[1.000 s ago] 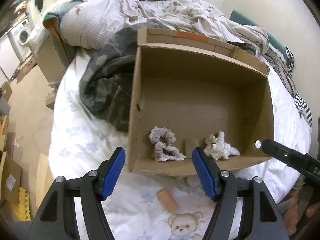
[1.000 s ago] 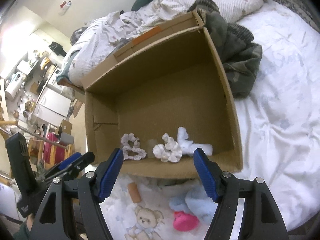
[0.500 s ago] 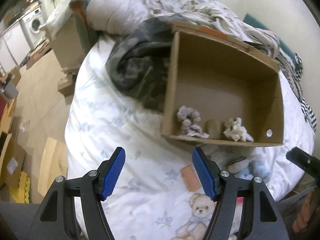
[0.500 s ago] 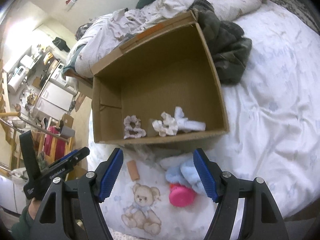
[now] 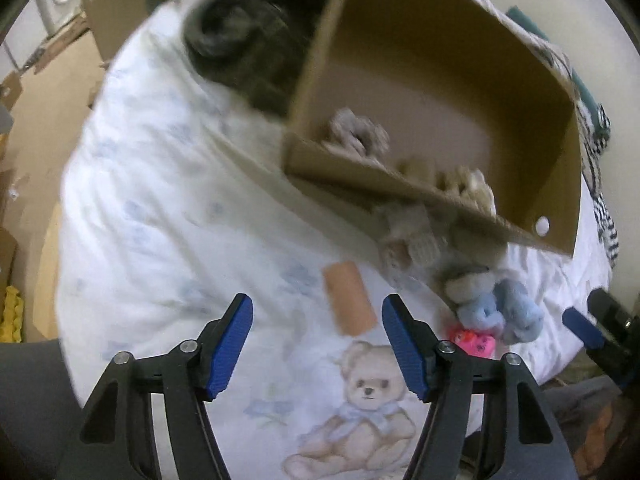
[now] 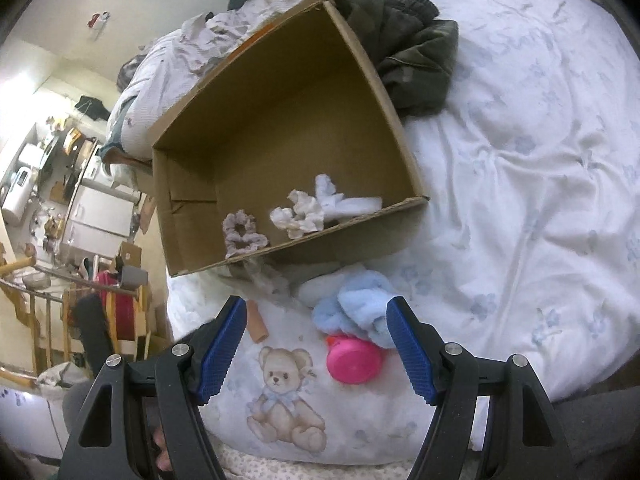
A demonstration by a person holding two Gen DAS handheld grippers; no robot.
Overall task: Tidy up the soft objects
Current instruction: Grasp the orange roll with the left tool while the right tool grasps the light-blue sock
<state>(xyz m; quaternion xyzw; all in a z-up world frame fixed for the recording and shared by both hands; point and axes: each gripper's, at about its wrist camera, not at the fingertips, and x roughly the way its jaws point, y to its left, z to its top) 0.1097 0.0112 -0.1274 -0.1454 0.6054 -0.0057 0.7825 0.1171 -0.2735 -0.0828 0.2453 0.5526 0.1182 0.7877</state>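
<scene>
An open cardboard box (image 6: 280, 92) (image 5: 440, 60) lies on the bed. Inside, near its front wall, are a grey scrunchie (image 6: 242, 234) (image 5: 354, 136) and a white scrunchie (image 6: 300, 216) next to a white cloth (image 6: 348, 202). In front of the box lie a tan foam cylinder (image 5: 350, 298) (image 6: 256, 322), a light blue fluffy item (image 6: 360, 308) (image 5: 500, 312), a pink round toy (image 6: 352, 360) (image 5: 474, 340) and a grey fuzzy item (image 6: 268, 278). My left gripper (image 5: 316, 344) is open and empty, just short of the cylinder. My right gripper (image 6: 316, 348) is open and empty, its fingers flanking the blue item and pink toy.
A dark camouflage garment (image 6: 408, 52) (image 5: 244, 44) is bunched beside the box. The white bedspread has a printed teddy bear (image 6: 286, 396) (image 5: 362, 412). Rumpled bedding (image 6: 192, 48) lies behind the box. The bed edge drops to a cluttered floor on the left (image 6: 60, 220).
Both grippers have pulled back from the box toward the near bed edge. The loose items in front of the box have come into view. Both stay open.
</scene>
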